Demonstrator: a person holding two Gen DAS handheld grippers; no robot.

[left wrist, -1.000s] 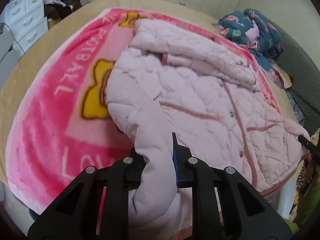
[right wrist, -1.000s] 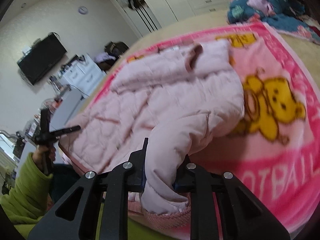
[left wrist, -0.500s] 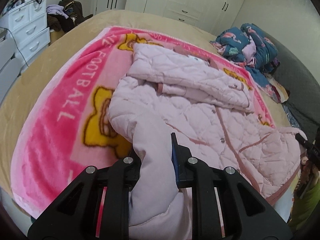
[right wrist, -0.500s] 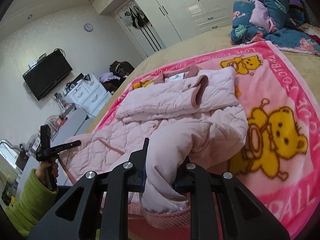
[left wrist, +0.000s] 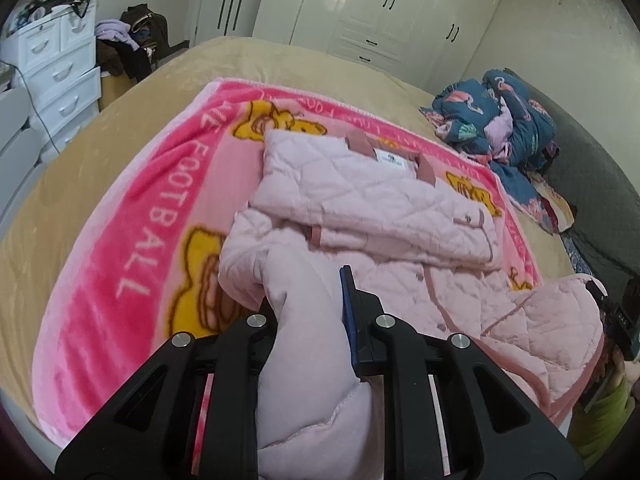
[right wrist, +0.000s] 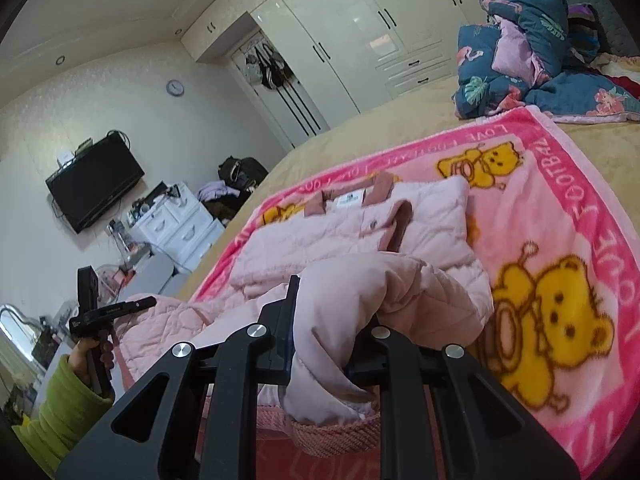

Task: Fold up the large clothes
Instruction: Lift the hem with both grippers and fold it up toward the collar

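Pale pink quilted coat (left wrist: pixel 360 216) lying on a bright pink blanket (left wrist: pixel 132 216) printed with yellow bears, the blanket spread over a tan bed (left wrist: pixel 60 168). Nearest the camera, the left gripper (left wrist: pixel 308 300) is clenched on the coat's left sleeve (left wrist: pixel 308 360), whose padded cuff hangs down between the black fingers; the right gripper (right wrist: pixel 324 316) is likewise clamped on the other sleeve (right wrist: pixel 340 320), its ribbed cuff drooping below the jaws. Each sleeve rises from the blanket as a hump toward its gripper, and blocks the view of the coat's lower front. The coat's long axis runs from the hem at the near edge of the blanket to the collar (left wrist: pixel 384 156) at the far edge, front side up, upper part folded flat. Beyond the blanket, a heap of dark blue flowered bedding (left wrist: pixel 496 128) sits on the bed; farther still stand white wardrobes (left wrist: pixel 380 12), a white chest of drawers (left wrist: pixel 52 68) and a wall-mounted television (right wrist: pixel 94 184).
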